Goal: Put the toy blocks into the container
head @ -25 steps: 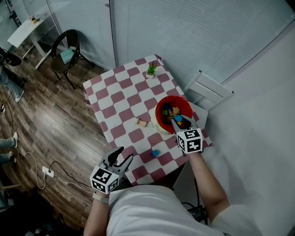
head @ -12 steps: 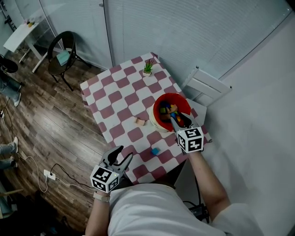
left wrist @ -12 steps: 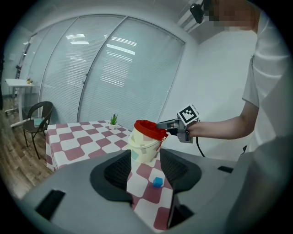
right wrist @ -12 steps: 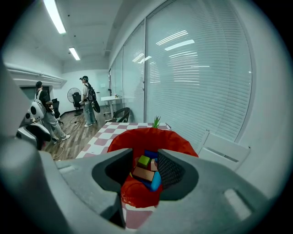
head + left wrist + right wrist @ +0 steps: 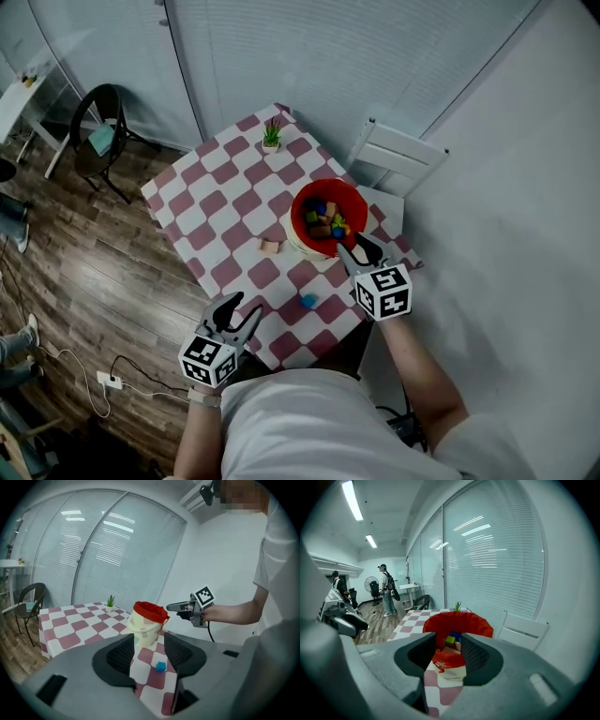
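I'm holding the left gripper (image 5: 241, 310) low at the near edge of the checkered table (image 5: 216, 202), its jaws spread wide and carrying nothing. In its own view I'm seeing the blue cube (image 5: 307, 301) framed in the gap between them, but lying farther out on the cloth and touching neither jaw. The cube is sitting flat on one face; being a cube, it's offering no long axis, and I can't tell how its faces are lying against the jaws. Just past it, the right gripper (image 5: 352, 247) is hanging at the near rim of the red-lined bucket (image 5: 302, 199), jaws apart with nothing between them. A second ago its tips were reaching in over the bucket's mouth, and now they're drawn back to the rim, so I'm judging that a block has just gone in and this hand is coming free. To the left, apart from the bucket, the wooden block (image 5: 270, 247) is waiting on the cloth; it's looking slightly oblong, with its longer side running roughly across the head view, though it's too small for certainty. The bucket is standing upright, mouth up, already holding several coloured blocks (image 5: 325, 219). Two pieces are remaining outside. Beyond, a potted plant (image 5: 272, 135) is standing at the far corner.
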Demonstrator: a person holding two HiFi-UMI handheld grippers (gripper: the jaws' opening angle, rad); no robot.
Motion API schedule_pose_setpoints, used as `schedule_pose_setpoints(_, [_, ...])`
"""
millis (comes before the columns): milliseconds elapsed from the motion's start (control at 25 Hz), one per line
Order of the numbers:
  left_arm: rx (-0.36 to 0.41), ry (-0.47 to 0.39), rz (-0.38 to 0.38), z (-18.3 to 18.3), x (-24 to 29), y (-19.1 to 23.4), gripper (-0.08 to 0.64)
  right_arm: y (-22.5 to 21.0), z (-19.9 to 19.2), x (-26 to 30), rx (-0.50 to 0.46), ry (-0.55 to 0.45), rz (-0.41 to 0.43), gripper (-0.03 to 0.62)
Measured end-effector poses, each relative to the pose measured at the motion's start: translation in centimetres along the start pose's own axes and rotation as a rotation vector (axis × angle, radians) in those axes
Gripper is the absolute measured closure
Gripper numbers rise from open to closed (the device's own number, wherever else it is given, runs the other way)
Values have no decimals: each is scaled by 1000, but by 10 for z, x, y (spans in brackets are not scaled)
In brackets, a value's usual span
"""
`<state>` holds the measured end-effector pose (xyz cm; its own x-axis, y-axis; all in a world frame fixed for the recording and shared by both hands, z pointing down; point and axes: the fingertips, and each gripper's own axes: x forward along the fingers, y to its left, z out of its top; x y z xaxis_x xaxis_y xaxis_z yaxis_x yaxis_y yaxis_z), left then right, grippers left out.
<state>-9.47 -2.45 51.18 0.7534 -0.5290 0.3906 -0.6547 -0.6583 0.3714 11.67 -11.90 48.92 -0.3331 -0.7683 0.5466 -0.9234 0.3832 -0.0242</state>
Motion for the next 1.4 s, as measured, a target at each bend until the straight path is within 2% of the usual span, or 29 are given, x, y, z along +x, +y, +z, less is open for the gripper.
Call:
schedule_pose_setpoints(360, [34,75,-71,-7,7,6,380,23,-48,-16,73,48,-13,437])
schedule_pose_setpoints(640, [26,121,-81,-19,3,12,380,58,-95,-5,102,133,38,437])
schedule_pose_setpoints(920, [1,148,-62,-35,-7,18,380,85,-147,17,62,246,97,437])
schedule_pose_setpoints(1400, [-68,168,11,-61,-30,27,380,115,-206,41,21,393,200,436])
